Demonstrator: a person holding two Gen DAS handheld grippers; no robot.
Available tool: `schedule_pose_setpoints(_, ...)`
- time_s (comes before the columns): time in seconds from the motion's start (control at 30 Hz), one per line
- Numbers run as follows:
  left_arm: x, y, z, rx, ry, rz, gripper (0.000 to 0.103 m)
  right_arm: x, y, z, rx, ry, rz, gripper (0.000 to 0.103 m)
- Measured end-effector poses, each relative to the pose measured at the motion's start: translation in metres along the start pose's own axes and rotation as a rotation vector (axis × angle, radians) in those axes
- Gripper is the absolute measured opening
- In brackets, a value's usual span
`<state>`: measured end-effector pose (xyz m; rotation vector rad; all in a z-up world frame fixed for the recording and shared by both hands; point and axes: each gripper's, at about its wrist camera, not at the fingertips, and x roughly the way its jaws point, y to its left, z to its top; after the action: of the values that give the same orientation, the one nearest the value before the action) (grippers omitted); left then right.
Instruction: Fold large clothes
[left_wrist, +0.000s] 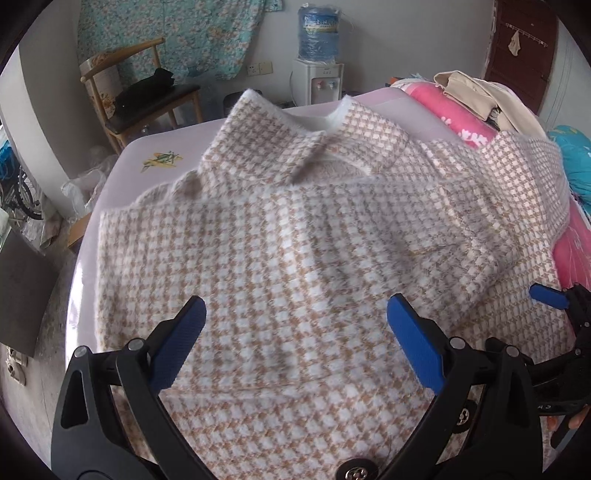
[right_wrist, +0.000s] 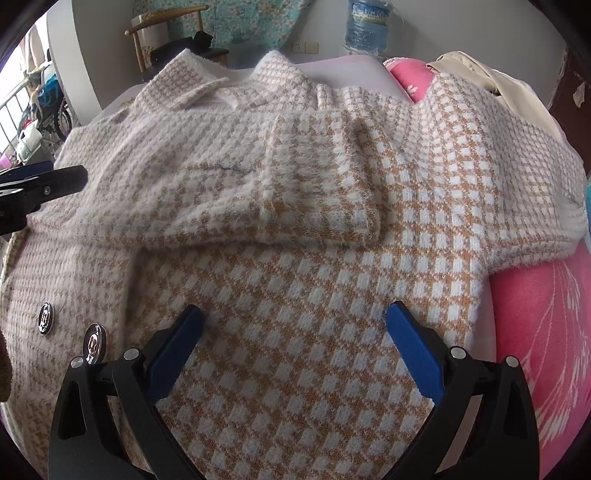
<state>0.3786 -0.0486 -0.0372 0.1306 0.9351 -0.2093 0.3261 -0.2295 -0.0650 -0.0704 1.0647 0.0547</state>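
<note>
A tan-and-white houndstooth coat (left_wrist: 295, 240) lies spread collar-up across the pale bench (left_wrist: 122, 162), one sleeve (right_wrist: 317, 184) folded over its chest and its far side draped onto a pink blanket (right_wrist: 546, 314). I hold my left gripper (left_wrist: 295, 332) above the lower body of the coat, its blue fingers (left_wrist: 413, 343) spread wide and gripping nothing. My right gripper (right_wrist: 295, 339) hovers just beside it, likewise spread, near two dark buttons (right_wrist: 94, 341). A wooden chair (left_wrist: 140, 96) and water dispenser (left_wrist: 317, 74) stand behind.
</note>
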Motion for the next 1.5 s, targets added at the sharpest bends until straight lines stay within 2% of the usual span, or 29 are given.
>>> schedule_pose_setpoints(0.13,0.027,-0.010,-0.007,0.009,0.061,0.006,0.095,0.001,0.000,0.000,-0.005,0.003,0.005,0.097)
schedule_pose_setpoints(0.23,0.029,-0.002,-0.012,-0.057,0.039,-0.034,0.096,0.001,0.000,0.000,-0.008,0.006,0.008,0.097)
schedule_pose_setpoints(1.03,0.026,-0.001,-0.017,-0.046,0.027,-0.032,0.096,0.003,0.000,0.002,-0.004,0.017,0.003,0.097)
schedule_pose_setpoints(1.23,0.025,-0.002,-0.018,-0.046,0.028,-0.032,0.096,-0.001,0.002,0.004,-0.019,0.050,0.027,0.097)
schedule_pose_setpoints(1.37,0.025,-0.002,-0.018,-0.046,0.027,-0.032,0.096,-0.035,-0.019,0.005,-0.003,-0.027,0.047,0.097)
schedule_pose_setpoints(1.5,0.025,-0.002,-0.018,-0.047,0.027,-0.032,0.096,-0.068,-0.086,0.014,0.133,-0.088,0.054,0.097)
